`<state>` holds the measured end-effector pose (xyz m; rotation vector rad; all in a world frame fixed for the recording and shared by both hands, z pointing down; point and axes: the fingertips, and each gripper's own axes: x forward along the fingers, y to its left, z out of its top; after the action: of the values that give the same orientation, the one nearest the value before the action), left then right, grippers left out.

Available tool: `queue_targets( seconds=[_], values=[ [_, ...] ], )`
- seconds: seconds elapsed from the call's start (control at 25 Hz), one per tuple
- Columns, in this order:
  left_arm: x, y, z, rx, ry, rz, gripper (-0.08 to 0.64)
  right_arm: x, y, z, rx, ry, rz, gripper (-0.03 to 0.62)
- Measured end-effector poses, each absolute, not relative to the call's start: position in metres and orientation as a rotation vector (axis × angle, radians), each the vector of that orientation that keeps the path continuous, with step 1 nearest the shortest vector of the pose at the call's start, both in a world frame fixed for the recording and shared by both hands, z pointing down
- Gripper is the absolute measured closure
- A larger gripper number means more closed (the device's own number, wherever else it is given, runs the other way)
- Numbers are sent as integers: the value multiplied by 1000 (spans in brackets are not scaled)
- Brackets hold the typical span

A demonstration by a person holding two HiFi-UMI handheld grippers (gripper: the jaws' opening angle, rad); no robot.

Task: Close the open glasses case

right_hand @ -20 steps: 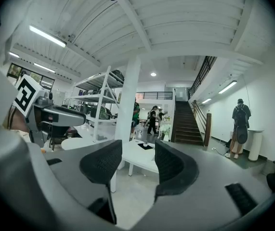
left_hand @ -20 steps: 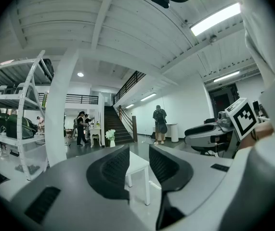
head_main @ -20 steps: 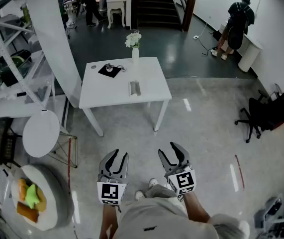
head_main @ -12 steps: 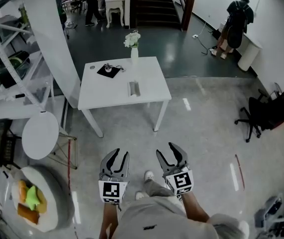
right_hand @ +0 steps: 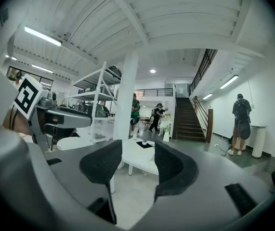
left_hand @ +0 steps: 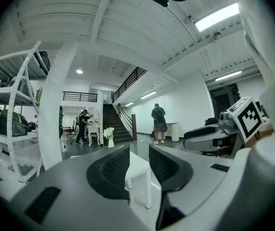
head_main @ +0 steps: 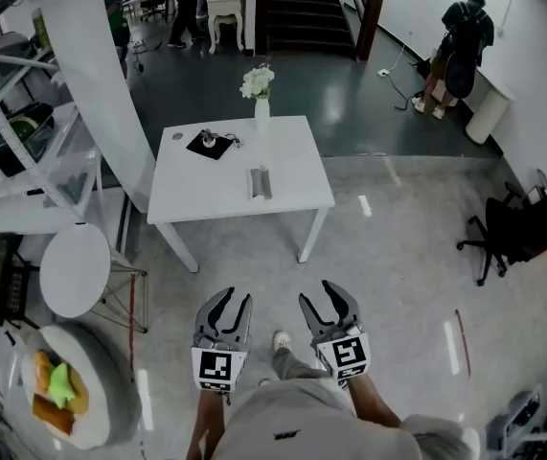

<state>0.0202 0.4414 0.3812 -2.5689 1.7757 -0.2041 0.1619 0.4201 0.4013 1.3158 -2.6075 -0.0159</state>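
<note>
Down at 6 o'clock, the left gripper (head_main: 232,301) and right gripper (head_main: 320,294) hover side by side over the grey floor (head_main: 398,247). Both point toward 12, jaws apart and empty. Well ahead at 12 o'clock, the glasses case (head_main: 261,182) lies on the white table (head_main: 297,156), with a flower vase (head_main: 260,92) at the far edge and a staircase (head_main: 302,8) beyond.

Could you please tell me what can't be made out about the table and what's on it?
- Case: head view, too small to tell open from shut.
- Thing on the black mat: head view, too small to name.
- Table: left gripper view, mostly hidden by the left gripper; case not visible.
</note>
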Motion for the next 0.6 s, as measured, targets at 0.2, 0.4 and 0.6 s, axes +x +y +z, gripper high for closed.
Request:
queue_targets(
  seconds=[0.2, 0.4, 0.6],
  values=[
    [17, 397, 380, -2553, 1799, -226, 420, 164, 373, 401, 1278, -2587, 4, 382],
    [18, 358, 379, -2540, 1807, -250, 420, 161, 328, 398, 1255, -2622, -8, 382],
    [24, 325, 378, -2534, 1833, -239, 420, 162, 294, 396, 1217, -2617, -4, 382]
  ],
)
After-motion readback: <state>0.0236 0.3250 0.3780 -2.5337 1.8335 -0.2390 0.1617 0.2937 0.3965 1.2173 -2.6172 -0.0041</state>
